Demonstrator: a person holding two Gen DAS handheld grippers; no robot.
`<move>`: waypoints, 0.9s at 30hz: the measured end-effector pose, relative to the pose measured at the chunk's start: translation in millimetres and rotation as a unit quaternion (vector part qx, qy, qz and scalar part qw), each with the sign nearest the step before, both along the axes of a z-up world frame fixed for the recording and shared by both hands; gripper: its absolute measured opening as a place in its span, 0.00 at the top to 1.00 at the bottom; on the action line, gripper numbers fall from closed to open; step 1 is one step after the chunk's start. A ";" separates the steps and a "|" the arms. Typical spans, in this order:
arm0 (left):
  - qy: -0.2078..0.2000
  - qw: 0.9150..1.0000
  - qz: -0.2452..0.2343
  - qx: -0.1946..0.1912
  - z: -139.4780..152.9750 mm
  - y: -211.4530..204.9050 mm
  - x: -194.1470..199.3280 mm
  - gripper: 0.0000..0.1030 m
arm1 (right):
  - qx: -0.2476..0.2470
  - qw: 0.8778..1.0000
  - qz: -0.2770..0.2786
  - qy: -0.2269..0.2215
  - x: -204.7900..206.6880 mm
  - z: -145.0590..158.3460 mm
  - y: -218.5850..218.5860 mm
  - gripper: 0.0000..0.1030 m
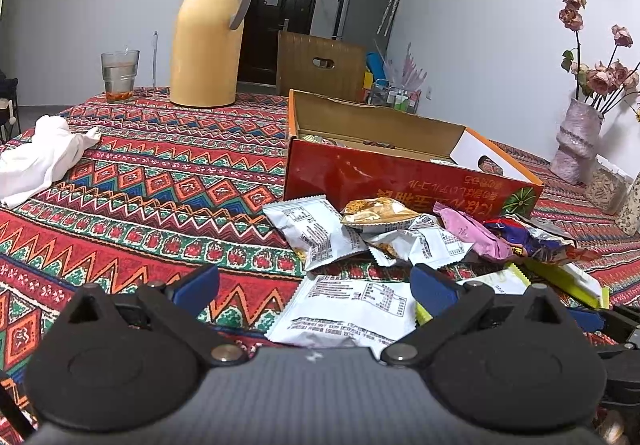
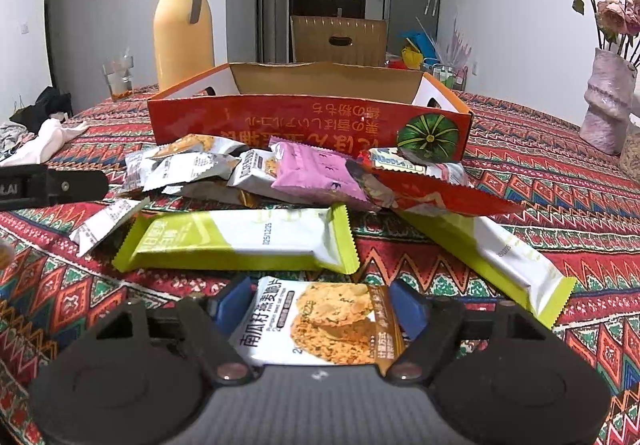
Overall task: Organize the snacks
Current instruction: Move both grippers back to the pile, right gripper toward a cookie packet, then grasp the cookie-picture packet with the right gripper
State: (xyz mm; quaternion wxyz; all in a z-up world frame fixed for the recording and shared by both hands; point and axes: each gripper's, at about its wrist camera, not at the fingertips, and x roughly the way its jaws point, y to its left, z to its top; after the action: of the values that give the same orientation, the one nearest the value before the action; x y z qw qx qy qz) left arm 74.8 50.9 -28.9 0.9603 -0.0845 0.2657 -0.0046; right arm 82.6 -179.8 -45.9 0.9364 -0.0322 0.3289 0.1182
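Note:
A red and orange cardboard box [image 1: 400,175] stands open on the patterned tablecloth, with some packets inside it. In front of it lies a pile of snack packets [image 1: 384,233]: white, orange, pink and dark blue ones. My left gripper [image 1: 314,285] is open low over the cloth, and a white packet [image 1: 348,313] lies flat between its fingers. My right gripper [image 2: 320,303] is shut on an oat crisp packet [image 2: 320,325], with a blue pad against each side. Beyond it lie two green and white bars [image 2: 240,241] and the box [image 2: 280,121].
At the back left stand a yellow thermos jug [image 1: 208,41] and a glass of water [image 1: 119,75]. A white cloth [image 1: 44,157] lies crumpled at the left. A pink vase of dried roses [image 1: 578,143] and clear jars [image 1: 608,185] sit at the right edge.

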 end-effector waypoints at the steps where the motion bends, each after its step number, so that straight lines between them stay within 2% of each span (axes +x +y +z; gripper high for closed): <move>1: 0.000 1.000 0.000 0.000 -0.1 -0.1 0.2 0.00 | 0.000 1.000 0.002 -0.001 -0.7 0.0 0.2 0.31; 14: 0.004 1.000 0.003 -0.003 -1.0 2.1 1.3 0.00 | 0.014 1.000 0.024 -0.012 -6.9 1.2 -0.6 0.53; 21: 0.031 0.999 -0.012 0.015 0.8 -3.6 6.0 0.00 | 0.046 0.998 0.014 -0.028 -11.6 10.7 -18.4 0.53; 27: 0.054 0.998 -0.026 0.026 3.4 -8.9 16.2 0.00 | 0.063 0.997 -0.016 -0.042 -12.3 17.5 -42.7 0.53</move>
State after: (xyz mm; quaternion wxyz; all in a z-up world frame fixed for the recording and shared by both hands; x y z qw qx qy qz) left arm 91.0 42.0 -25.5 0.9460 -0.0530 0.3193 -0.0181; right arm 70.4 -222.6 -28.4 0.9515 0.0273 0.2812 0.1221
